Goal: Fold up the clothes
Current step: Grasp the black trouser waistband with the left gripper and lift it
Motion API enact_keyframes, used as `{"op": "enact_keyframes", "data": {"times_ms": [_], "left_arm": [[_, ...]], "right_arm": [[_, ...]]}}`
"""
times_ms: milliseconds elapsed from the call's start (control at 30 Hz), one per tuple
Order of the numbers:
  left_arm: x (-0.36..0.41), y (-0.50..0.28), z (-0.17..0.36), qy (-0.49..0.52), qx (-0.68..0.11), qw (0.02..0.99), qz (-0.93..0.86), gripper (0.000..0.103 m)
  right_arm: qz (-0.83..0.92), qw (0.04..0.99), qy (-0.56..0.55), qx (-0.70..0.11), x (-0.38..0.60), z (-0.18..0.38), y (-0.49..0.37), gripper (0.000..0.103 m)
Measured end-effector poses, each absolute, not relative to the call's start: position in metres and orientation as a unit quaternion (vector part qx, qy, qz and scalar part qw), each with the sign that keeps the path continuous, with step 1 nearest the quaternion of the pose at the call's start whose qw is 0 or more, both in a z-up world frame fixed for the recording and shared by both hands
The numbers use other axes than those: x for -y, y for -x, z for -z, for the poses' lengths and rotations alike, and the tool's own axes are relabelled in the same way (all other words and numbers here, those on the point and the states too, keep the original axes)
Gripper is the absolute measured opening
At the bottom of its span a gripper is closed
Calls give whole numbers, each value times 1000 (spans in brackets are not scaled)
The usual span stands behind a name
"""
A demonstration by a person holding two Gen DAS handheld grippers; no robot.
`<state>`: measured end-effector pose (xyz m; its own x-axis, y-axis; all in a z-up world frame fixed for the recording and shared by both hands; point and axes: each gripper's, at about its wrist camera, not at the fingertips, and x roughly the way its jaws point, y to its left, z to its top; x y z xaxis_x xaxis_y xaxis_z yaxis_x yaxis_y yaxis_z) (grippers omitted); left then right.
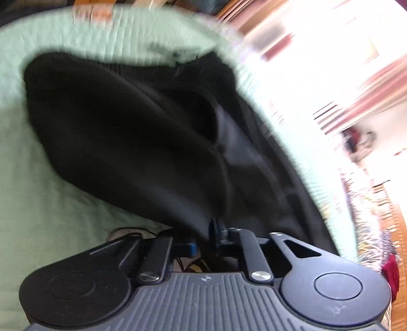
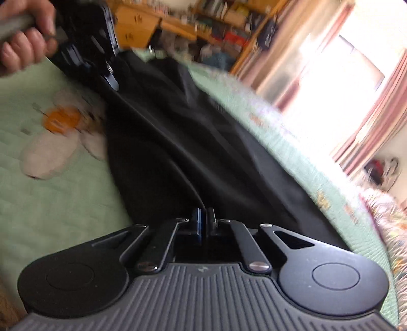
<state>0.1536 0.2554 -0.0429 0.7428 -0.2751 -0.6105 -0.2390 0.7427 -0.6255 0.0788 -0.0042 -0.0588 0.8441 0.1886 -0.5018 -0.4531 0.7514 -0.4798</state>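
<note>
Gripping the black garment, the right gripper is pinching a fold of the dark cloth between its fingers, which are drawn nearly together with the fabric running straight out ahead of them. Beyond those fingers the cloth is stretching in long taut creases up toward the far left, where the left gripper is holding the other end, and a hand is wrapping around that tool's handle.

From the left wrist view, the left gripper is likewise clamping the garment: its fingers are closed on a bunched edge of the cloth, which is fanning out ahead and to the left of them into a broad dark mass.

The garment is lying across a pale green bedspread, partly lifted where the two sets of fingers are holding it. Left of the right gripper's fingers, a white flower motif with an orange centre is showing on the bedspread, just beside the cloth's edge. Further ahead and to the right, wooden shelves and a bright window with pink curtains are appearing blurred.
</note>
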Motion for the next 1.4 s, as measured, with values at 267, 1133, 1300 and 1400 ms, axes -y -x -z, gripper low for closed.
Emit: {"op": "enact_keyframes", "data": {"times_ms": [267, 1133, 1300, 1400], "left_arm": [[-308, -76, 56, 433, -343, 833, -32, 24], [-304, -24, 67, 436, -345, 831, -24, 17], [-289, -23, 33, 381, -313, 870, 3, 59], [-275, -51, 5, 317, -292, 902, 6, 66]], "right_arm": [[-251, 902, 254, -244, 2, 62, 14, 15], [-326, 894, 181, -249, 7, 22, 74, 32], [-256, 938, 132, -192, 27, -6, 64, 74], [-224, 945, 155, -180, 22, -9, 31, 83]]}}
